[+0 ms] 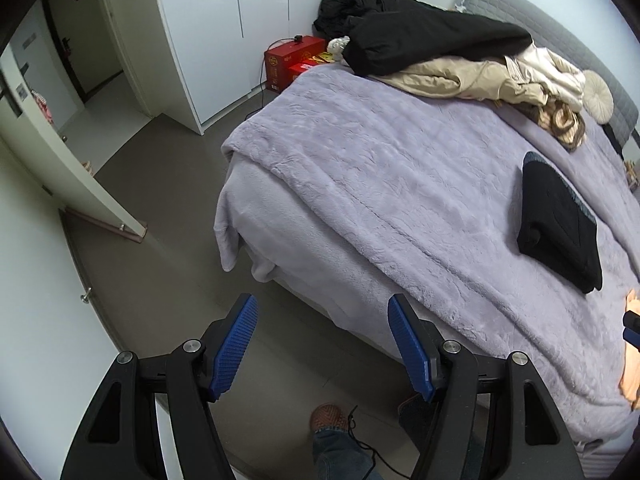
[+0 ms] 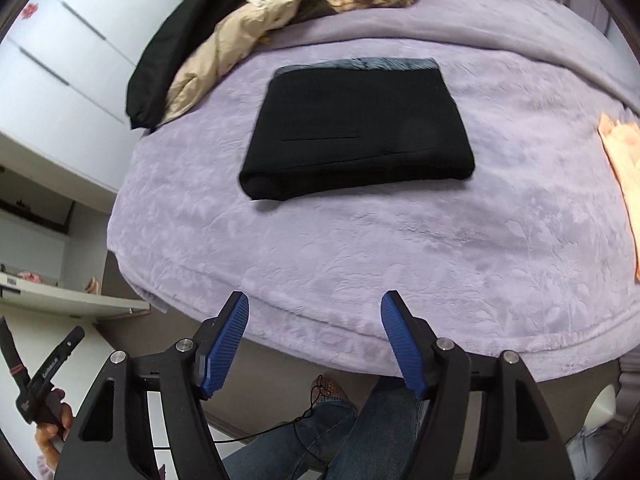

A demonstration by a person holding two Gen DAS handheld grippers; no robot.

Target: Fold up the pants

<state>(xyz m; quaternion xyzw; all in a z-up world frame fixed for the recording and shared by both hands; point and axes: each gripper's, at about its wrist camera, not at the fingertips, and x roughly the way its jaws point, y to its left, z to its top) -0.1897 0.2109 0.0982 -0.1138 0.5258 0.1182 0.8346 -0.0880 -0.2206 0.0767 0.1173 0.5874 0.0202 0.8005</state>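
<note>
Folded black pants (image 2: 357, 128) lie flat on the lavender blanket (image 2: 360, 248), both grippers held off the bed edge with nothing in them.

The right gripper (image 2: 315, 342) has its blue pads spread wide, empty, the pants straight ahead beyond the tips with open blanket between and the blanket's hem just past them. The left gripper (image 1: 322, 346) is likewise wide apart and empty, over grey floor (image 1: 168, 208) at the bed corner; the pants (image 1: 558, 224) sit far ahead and right of its jaws. Only the left view shows two red boxes (image 1: 294, 60), the white wardrobe (image 1: 224, 20) and the headboard (image 1: 560, 40); only the right view shows the left hand (image 2: 52, 428) gripping its handle. One heap of clothes (image 1: 440, 52) lies beyond the pants; one peach cloth (image 2: 624, 172) lies right of the jaws.
</note>
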